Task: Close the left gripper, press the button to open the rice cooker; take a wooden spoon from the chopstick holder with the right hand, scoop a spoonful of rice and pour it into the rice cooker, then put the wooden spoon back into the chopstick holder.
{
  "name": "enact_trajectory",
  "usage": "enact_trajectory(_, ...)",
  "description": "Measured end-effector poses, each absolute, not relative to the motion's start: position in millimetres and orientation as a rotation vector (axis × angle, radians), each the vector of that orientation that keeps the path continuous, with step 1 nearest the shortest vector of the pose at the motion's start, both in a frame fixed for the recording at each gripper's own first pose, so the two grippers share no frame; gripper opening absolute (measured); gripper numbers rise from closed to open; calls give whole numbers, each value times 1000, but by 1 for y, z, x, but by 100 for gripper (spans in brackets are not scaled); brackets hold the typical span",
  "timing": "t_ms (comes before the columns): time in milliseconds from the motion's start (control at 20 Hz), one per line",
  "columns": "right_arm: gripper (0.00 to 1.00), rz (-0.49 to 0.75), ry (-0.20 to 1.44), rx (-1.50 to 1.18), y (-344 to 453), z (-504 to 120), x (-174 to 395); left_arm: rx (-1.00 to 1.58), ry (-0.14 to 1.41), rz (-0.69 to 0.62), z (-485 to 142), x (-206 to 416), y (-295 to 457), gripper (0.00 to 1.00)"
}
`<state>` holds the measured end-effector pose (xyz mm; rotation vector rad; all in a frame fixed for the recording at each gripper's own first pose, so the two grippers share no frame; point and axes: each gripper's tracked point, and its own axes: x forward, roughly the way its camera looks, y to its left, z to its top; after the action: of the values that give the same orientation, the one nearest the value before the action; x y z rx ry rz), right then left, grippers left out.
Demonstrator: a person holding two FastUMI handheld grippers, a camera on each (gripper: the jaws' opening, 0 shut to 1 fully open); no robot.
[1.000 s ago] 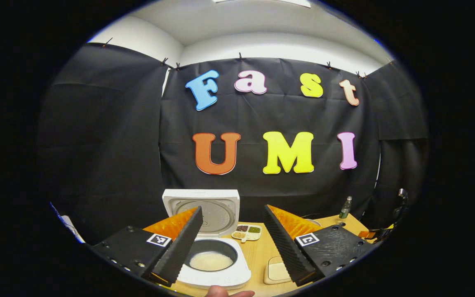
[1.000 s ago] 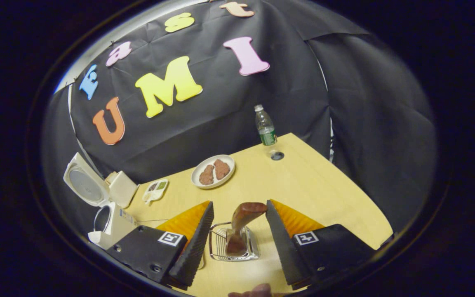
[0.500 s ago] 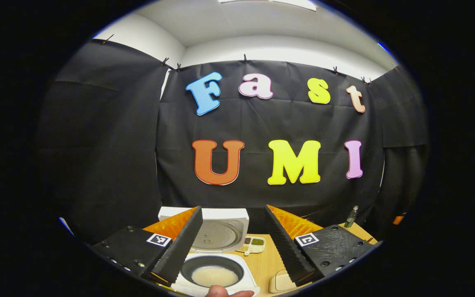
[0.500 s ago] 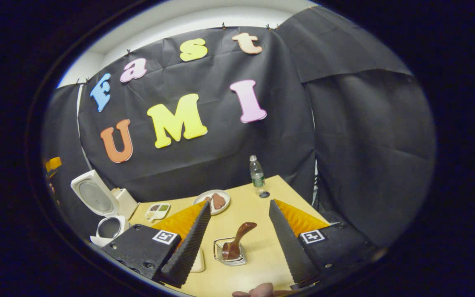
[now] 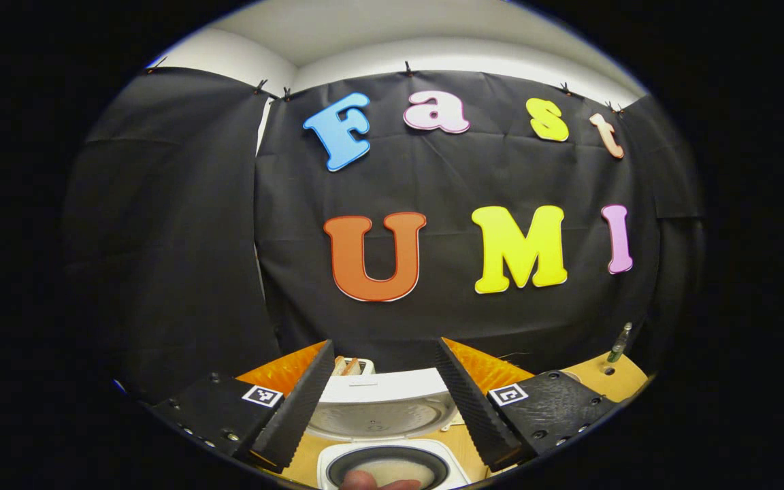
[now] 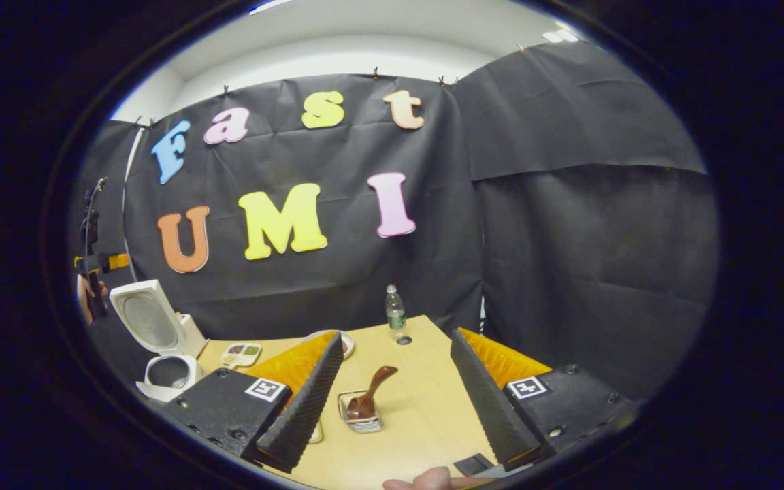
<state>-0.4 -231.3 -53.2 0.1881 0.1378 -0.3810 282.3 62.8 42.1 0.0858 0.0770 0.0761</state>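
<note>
The rice cooker [image 6: 160, 347] is standing lid-up at the surface's [image 6: 426, 408] left end. The wooden spoon [image 6: 368, 398] is leaning in the chopstick holder [image 6: 359, 416]. Both the right gripper [image 6: 392, 401] and the left gripper [image 5: 384, 401] are gaping apart, empty. Judging so, the task is finishing; nothing further seems needed.

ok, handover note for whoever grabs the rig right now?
Left gripper: open, holds nothing, above the rice cooker.
Right gripper: open, holds nothing, apart from the chopstick holder.
Cooker lid is up; rice shows in the pot.
Wooden spoon stands in the holder on the table.
Done: lid opened, spoon in the holder.
Left: nothing obvious; I cannot tell whether a scoop went in.
</note>
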Motion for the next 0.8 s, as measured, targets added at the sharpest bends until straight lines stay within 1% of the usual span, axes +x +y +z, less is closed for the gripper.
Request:
enact_trajectory(150, 100, -429, 183, 213, -227, -74, -17, 59, 143, 79, 23, 307, 77, 94)
enact_trajectory(200, 99, -440, 194, 224, -224, -78, -19, 53, 166, 82, 16, 313, 80, 95)
enact_trajectory(250, 100, -445, 202, 233, -221, -80, -20, 46, 188, 78, 11, 319, 81, 95)
enact_trajectory(300, 99, -449, 206, 240, -218, -82, -20, 42, 205, 76, 6, 325, 82, 94)
enact_trajectory(450, 100, -448, 202, 237, -212, -76, -18, 14, 246, 71, -5, 331, 84, 95)
enact_trajectory(550, 99, -440, 197, 240, -208, -72, -12, -5, 275, 66, -11, 330, 85, 95)
enact_trajectory(800, 100, -374, 203, 242, -193, -72, 11, -15, 331, 80, -20, 325, 82, 96)
